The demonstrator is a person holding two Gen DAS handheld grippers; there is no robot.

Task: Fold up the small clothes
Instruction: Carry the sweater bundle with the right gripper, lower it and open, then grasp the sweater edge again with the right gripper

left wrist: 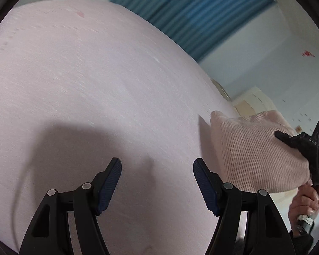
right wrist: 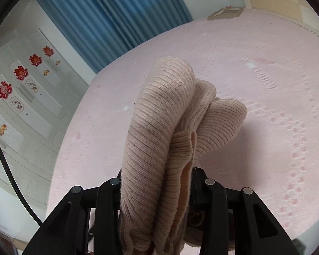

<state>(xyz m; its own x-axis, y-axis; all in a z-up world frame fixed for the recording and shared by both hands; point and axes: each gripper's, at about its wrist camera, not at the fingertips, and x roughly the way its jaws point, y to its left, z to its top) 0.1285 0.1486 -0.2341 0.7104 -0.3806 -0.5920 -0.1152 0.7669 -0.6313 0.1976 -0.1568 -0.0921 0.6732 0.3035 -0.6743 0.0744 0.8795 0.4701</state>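
Knit (right wrist: 159,140): bunched, clamped in right gripper (right wrist: 157,182), apparently lifted off bed (left wrist: 95,85). Left gripper (left wrist: 157,182) beside it, fingers apart, empty. Next: carry aside or re-lay.

Both wrist fisheyes look down their claws, close over the pink bed (left wrist: 95,85), sharing its sheet and the blue curtain (right wrist: 108,12) at top of frame.
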